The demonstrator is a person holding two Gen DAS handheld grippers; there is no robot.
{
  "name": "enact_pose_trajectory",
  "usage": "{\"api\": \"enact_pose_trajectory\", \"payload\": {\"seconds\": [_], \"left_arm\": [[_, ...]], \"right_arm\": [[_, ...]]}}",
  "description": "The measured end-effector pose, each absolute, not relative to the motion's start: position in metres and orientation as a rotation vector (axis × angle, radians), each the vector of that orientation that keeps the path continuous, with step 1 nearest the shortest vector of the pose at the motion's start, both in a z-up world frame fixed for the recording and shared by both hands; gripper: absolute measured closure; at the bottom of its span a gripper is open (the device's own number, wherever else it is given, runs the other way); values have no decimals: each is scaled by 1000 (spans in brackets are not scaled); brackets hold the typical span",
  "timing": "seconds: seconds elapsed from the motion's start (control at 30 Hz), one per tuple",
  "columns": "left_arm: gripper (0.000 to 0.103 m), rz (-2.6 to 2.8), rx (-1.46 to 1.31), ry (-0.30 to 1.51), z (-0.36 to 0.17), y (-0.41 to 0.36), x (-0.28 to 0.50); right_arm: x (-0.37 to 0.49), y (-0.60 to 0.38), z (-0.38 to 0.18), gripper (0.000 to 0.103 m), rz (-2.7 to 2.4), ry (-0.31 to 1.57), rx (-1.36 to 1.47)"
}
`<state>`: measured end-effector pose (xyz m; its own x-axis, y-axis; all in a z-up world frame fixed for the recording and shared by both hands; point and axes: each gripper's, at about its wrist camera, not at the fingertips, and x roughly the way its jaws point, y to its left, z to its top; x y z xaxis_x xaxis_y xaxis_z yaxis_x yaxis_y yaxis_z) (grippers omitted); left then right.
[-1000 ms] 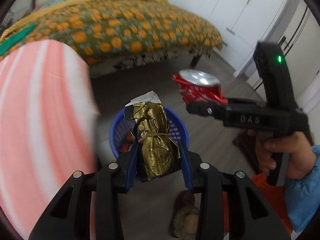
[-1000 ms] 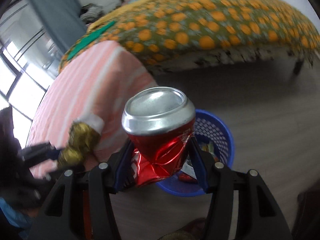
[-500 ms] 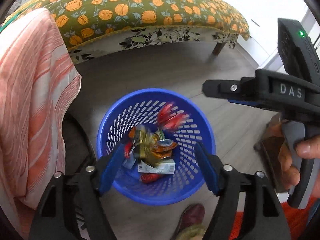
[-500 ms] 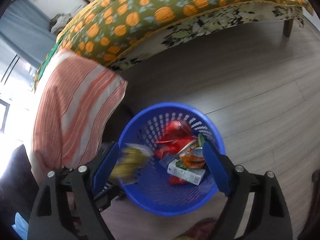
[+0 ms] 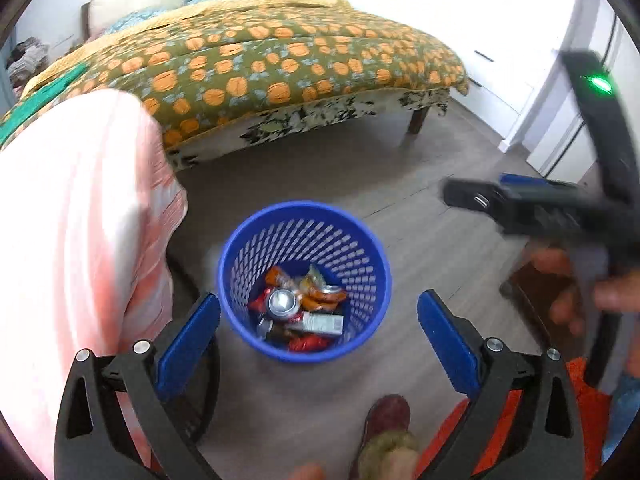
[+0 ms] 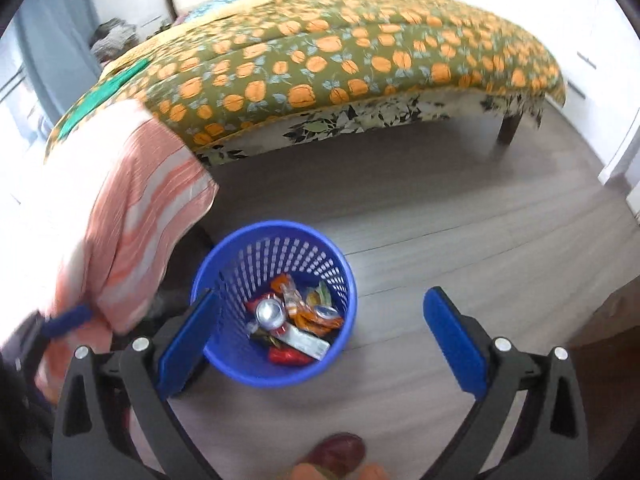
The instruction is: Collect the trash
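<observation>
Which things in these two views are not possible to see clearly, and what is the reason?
- Right gripper in the left wrist view: motion-blurred, finger spread unreadable there.
- Trash under the can, right wrist view: covered by the pile.
- Carton print, left wrist view: too small.
- Shoe, right wrist view: cut off by the bottom edge.

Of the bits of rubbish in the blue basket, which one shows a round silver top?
The red drink can, top-up in the blue basket; the carton beside it is boxy, the wrappers crumpled.
</observation>
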<state>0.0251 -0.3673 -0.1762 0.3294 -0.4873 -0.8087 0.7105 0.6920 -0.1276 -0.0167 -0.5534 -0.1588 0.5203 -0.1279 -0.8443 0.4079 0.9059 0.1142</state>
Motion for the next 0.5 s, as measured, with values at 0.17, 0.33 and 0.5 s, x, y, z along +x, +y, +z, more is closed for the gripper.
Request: {"api": "enact_pose_trajectory", "payload": {"seconds": [0.17, 0.33, 0.5], "left_arm": [[5, -767, 278, 893, -164, -354, 4], [5, -699, 293, 868, -153, -347, -3], [5, -604, 366, 842, -148, -344, -11]], "right_arm": [[-57, -529, -152, 5, -304, 953, 328], [-73, -508, -145, 5, -333, 920, 297], [-80, -499, -147, 5, -321, 918, 296]]}}
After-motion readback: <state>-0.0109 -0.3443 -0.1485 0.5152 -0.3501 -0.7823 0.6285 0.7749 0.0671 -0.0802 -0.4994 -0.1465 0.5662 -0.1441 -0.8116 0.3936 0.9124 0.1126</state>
